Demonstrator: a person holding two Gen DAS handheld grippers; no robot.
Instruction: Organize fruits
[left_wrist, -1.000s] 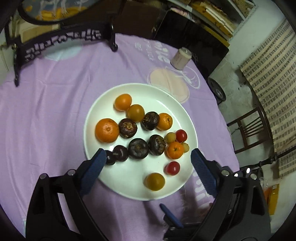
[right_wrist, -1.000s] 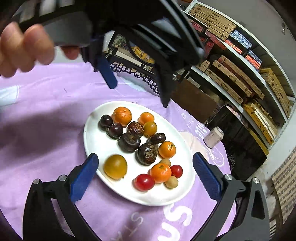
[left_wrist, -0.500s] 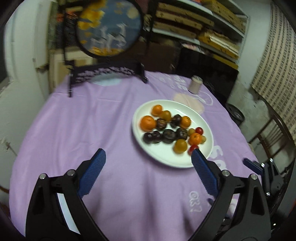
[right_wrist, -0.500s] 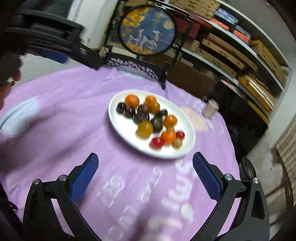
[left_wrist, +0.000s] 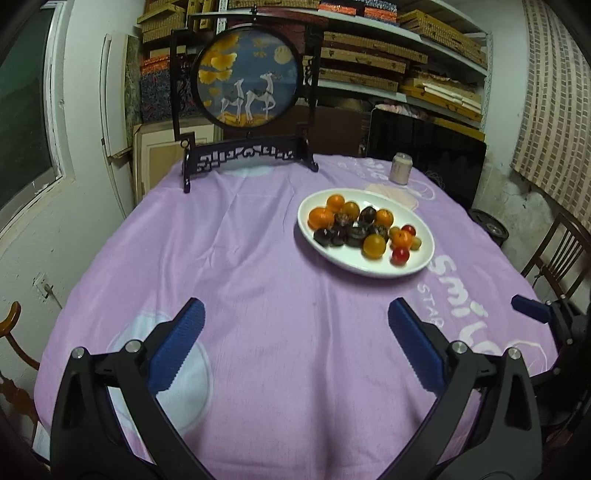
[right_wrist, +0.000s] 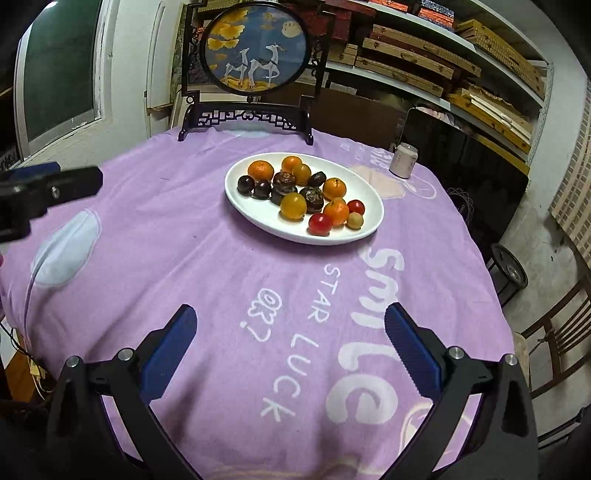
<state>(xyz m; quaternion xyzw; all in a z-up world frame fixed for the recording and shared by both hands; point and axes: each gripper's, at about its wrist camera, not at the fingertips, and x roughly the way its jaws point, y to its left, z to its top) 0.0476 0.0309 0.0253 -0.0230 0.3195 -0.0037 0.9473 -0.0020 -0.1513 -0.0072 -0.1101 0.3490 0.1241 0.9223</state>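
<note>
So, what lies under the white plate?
The white plate rests on the purple tablecloth, which shows all around it. The cloth directly beneath the plate is covered, and so is the table under the cloth.

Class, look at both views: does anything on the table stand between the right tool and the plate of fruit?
Nothing visible does. Only bare purple cloth lies between the open right tool and the plate. The can stands beyond the plate.
</note>
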